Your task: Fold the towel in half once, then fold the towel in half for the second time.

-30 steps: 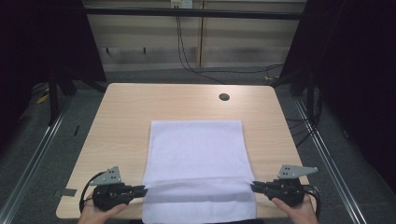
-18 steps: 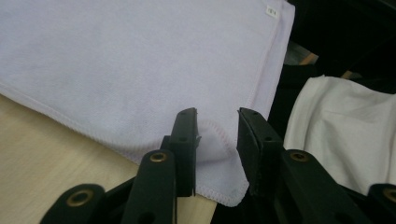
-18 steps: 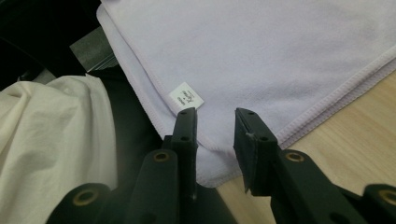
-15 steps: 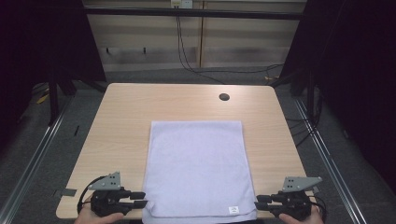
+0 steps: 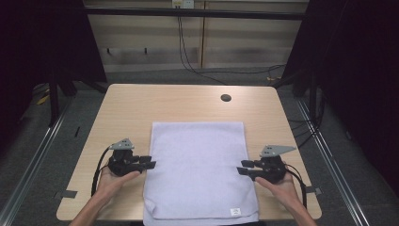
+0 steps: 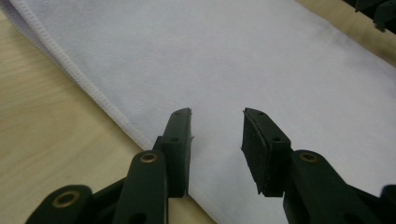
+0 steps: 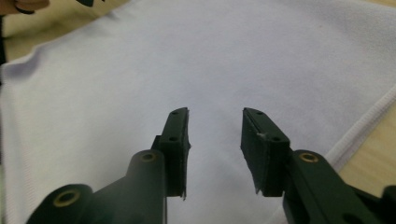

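Towel (image 5: 200, 172) lies flat, folded, both tongs (image 5: 149, 162) (image 5: 243, 167) gaping empty at its sides

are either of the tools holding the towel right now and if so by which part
Nothing is held. The left tool and right tool are open at the towel's side edges.
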A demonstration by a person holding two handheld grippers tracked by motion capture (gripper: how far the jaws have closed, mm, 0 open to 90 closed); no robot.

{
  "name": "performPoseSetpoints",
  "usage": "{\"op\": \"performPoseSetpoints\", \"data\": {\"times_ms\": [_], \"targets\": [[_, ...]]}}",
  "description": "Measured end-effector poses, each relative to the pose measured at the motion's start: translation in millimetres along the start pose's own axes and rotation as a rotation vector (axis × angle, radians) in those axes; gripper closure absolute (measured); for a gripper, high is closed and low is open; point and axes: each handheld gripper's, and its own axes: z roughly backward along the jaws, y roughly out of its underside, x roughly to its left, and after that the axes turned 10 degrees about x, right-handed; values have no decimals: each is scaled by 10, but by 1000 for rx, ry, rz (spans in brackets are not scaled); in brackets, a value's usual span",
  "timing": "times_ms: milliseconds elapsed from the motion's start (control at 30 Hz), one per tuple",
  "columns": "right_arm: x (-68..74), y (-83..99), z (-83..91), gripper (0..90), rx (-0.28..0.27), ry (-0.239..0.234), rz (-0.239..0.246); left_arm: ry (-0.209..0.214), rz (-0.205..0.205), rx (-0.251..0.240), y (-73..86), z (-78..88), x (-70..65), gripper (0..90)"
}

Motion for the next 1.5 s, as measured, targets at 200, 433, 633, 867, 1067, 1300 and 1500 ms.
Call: {"op": "performPoseSetpoints", "data": {"times_ms": [200,433,633,867,1067,1300,1500], "targets": [[-172,-185,-321,560,78,67,-20,-1,67,-8,-143,-158,135,624],[-385,-327,-451,581,95,47,-46,-104,-18,88,-192,-354,118,645],[-447,-308,-576,631,121,97,-51,-150,-76,87,-139,-343,44,669],[-353,-275,-602,709,152,139,-9,-110,-77,55,-59,-318,76,813],[-239,-141,-482,823,176,107,9,-63,-90,82,23,-277,-47,853],[-65,60,-324,821,200,58,15,-10,-107,110,212,-198,-310,845],[59,240,-225,812,185,-15,-7,17,-110,145,347,-106,-475,820]]}}
